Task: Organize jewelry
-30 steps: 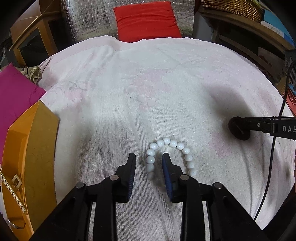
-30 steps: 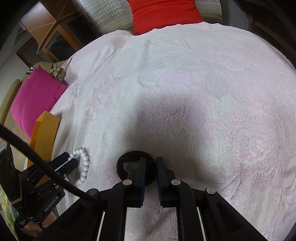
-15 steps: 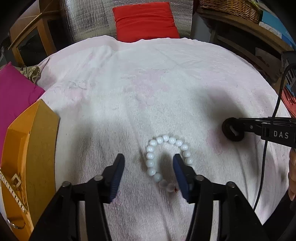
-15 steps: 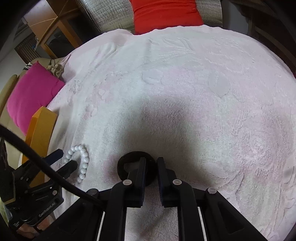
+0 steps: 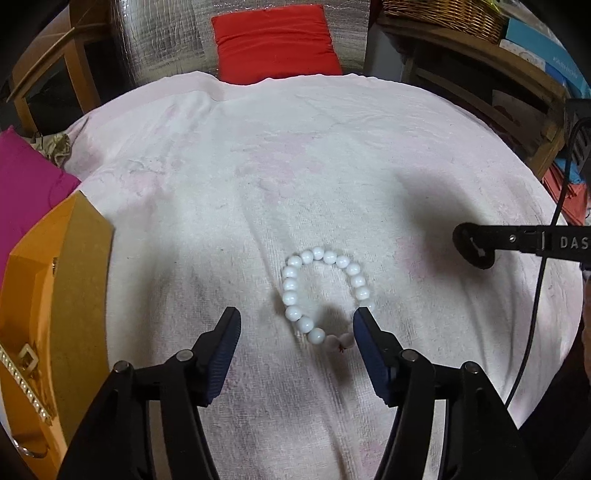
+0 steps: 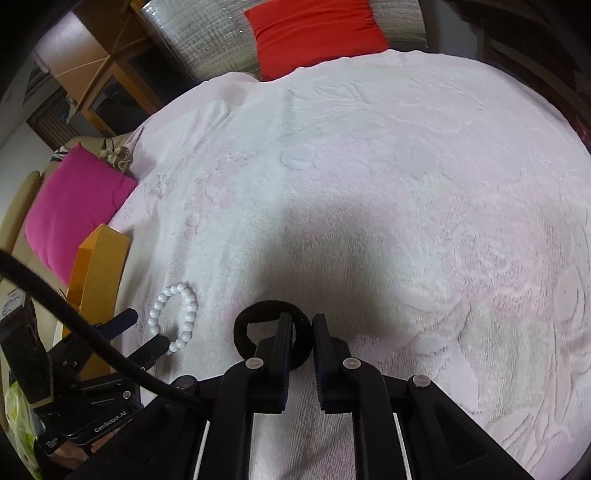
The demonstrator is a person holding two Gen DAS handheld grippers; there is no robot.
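A white bead bracelet [image 5: 325, 295] lies flat on the pale pink towel [image 5: 295, 166]. My left gripper [image 5: 297, 325] is open wide, its fingers on either side of the bracelet's near end and just behind it. The bracelet also shows at the left in the right wrist view [image 6: 173, 314]. My right gripper [image 6: 303, 328] is shut on a black ring [image 6: 271, 334], whose right edge sits between the fingers. The black ring [image 5: 472, 247] also shows at the right in the left wrist view. An orange jewelry box [image 5: 48, 306] stands at the left with a gold chain piece [image 5: 26, 373] in it.
A magenta cushion [image 5: 26, 192] lies beyond the orange box. A red cushion [image 5: 277, 40] sits past the towel's far edge. A black cable [image 5: 539, 288] hangs at the right. Wooden furniture and a wicker basket [image 5: 443, 14] stand behind.
My left gripper has opened from around one side of the bracelet and pulled back a little. The bracelet now lies free. The right gripper has stayed shut on the black ring.
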